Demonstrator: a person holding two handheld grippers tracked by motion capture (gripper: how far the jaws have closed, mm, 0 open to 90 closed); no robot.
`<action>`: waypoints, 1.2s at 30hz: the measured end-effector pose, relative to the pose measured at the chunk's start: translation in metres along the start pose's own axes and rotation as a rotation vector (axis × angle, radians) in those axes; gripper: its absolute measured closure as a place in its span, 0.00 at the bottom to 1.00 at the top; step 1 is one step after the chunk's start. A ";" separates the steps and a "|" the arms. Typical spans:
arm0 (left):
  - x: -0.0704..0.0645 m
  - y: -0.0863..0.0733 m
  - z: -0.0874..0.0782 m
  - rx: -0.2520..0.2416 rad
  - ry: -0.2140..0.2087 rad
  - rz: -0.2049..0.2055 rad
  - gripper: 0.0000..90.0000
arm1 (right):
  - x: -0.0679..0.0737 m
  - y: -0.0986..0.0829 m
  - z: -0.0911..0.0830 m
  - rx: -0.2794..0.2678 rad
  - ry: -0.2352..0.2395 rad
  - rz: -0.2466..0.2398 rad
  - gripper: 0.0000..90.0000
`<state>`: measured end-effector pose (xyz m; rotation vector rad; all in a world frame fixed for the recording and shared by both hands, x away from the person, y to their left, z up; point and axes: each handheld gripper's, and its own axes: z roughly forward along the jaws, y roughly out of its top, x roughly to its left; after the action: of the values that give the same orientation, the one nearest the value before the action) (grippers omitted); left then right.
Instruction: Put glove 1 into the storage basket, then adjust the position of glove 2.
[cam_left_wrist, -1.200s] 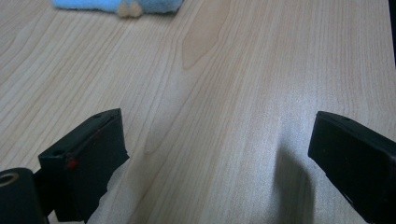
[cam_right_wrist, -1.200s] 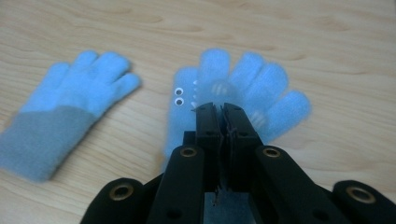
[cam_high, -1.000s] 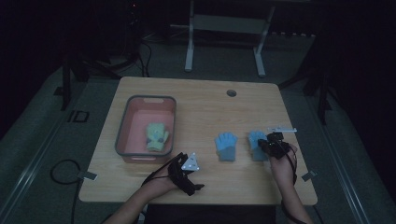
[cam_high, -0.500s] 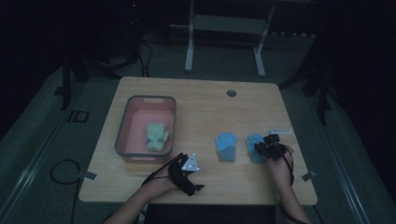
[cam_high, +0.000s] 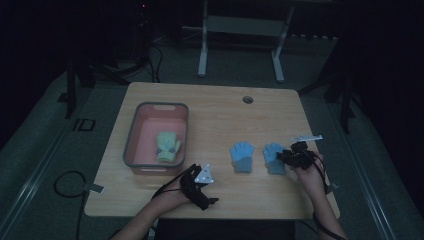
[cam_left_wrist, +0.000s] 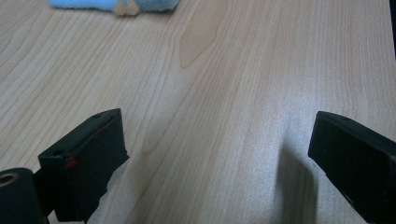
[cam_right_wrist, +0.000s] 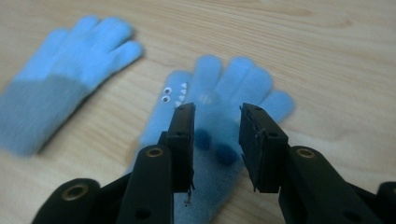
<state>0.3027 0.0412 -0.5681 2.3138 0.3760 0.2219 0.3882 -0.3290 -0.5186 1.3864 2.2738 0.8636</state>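
Two blue knit gloves lie flat on the wooden table (cam_high: 220, 107), and the one under work is the right-hand glove (cam_right_wrist: 219, 126), the one with a small face of eyes and teeth on its thumb and dark pompoms on the palm. Nearest the person, the right gripper (cam_right_wrist: 215, 116) hangs just above this glove's palm, jaws set a narrow gap apart and straddling the knit, nothing pinched between them yet; whether the tips touch the fabric cannot be told. Judged handling: light, soft, limp, no stiffness, will drape and fold once lifted; not fragile, fuzzy surface should not slip. Best hold looks like a pinch of the palm or cuff where the knit is doubled, not a single finger, which would stretch. In the high view the right hand (cam_high: 311, 172) comes in from the bottom edge, wrist bent inward, gripper pointing left over the glove near the table's right edge. Left gripper (cam_high: 201, 181) rests low on the near table edge, jaws spread wide over bare wood, holding nothing. Next out, the plain blue glove (cam_high: 242, 156) lies just beside the first, apart from it. Farther left, a pink bin (cam_high: 134, 142) holds a green glove (cam_high: 167, 146).
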 end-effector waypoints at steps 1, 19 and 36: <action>0.000 0.000 0.000 0.002 0.000 0.000 0.05 | -0.002 -0.001 -0.001 0.004 0.019 -0.032 0.72; 0.000 0.000 0.001 0.006 0.000 0.003 0.05 | -0.020 -0.001 0.007 0.020 0.115 -0.186 0.67; 0.000 0.000 0.001 0.004 -0.001 0.003 0.05 | -0.018 -0.009 0.019 0.058 0.099 -0.197 0.89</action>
<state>0.3028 0.0407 -0.5688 2.3179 0.3732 0.2217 0.4015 -0.3416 -0.5393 1.1408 2.4779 0.8248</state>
